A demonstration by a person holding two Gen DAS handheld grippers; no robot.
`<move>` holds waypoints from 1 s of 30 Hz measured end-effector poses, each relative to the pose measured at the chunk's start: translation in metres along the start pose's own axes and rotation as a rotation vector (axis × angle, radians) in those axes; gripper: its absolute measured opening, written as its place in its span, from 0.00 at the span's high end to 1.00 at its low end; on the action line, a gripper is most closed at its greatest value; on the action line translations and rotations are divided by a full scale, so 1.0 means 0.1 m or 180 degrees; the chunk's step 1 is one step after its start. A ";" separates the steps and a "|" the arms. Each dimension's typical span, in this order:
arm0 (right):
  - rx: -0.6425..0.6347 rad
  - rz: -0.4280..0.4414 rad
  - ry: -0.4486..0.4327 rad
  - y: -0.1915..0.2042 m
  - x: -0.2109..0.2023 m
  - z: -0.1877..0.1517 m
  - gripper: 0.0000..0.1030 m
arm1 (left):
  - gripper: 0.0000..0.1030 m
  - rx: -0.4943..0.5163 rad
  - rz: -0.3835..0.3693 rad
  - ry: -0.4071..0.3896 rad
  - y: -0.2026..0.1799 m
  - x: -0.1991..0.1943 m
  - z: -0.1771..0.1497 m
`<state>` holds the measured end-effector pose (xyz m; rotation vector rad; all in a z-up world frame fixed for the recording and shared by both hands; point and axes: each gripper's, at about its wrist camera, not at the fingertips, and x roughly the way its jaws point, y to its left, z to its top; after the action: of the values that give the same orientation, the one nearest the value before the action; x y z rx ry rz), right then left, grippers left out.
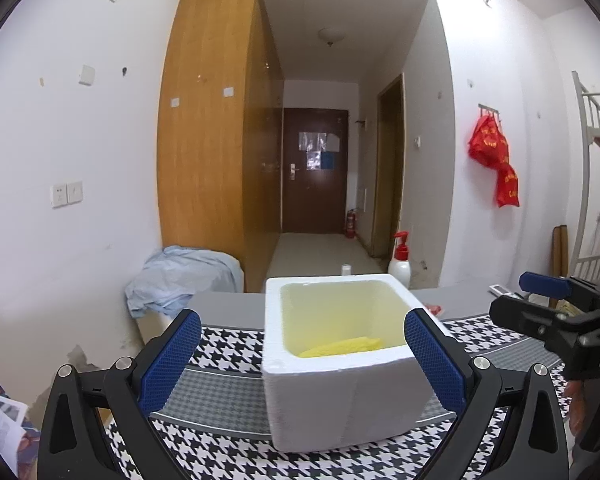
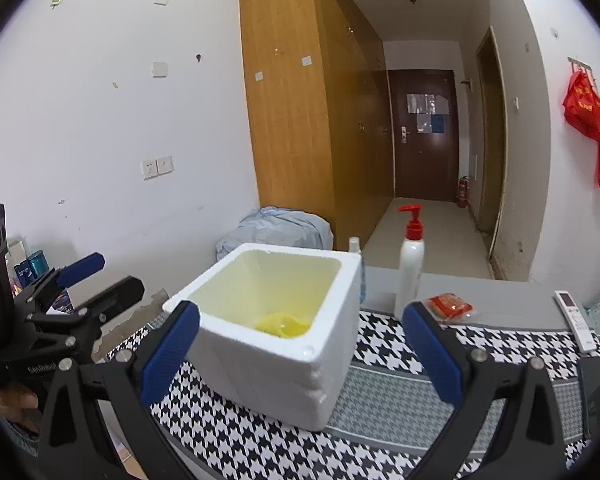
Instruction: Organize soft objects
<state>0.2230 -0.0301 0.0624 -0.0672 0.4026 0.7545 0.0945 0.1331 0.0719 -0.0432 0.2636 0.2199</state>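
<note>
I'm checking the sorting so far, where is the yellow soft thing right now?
The yellow soft thing lies at the bottom of the white foam box on the houndstooth cloth, mid-frame in both wrist views, left of the red-pump bottle.

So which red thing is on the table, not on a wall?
The small red packet, lying flat beside the white pump bottle. The red bags hang from a wall hook instead.

Matt white foam box (image 1: pixel 340 392), glossy wooden wardrobe (image 1: pixel 208 128), woven houndstooth cloth (image 1: pixel 228 452)
</note>
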 end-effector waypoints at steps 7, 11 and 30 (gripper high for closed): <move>0.0021 -0.0132 -0.0094 -0.04 -0.24 -0.09 0.00 | 0.01 0.0029 -0.0102 -0.0016 -0.19 -0.12 -0.03; -0.0018 -0.0183 -0.0149 -0.03 -0.40 -0.16 0.00 | 0.01 0.0046 -0.0060 -0.0070 -0.25 -0.22 -0.07; -0.0009 -0.0318 -0.0421 0.00 -0.90 -0.59 0.00 | 0.01 0.0099 -0.0168 -0.0300 -0.47 -0.65 -0.36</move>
<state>0.1444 -0.1005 0.0423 -0.0396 0.2704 0.6570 0.0344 0.0710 0.0552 -0.0090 0.1718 0.1647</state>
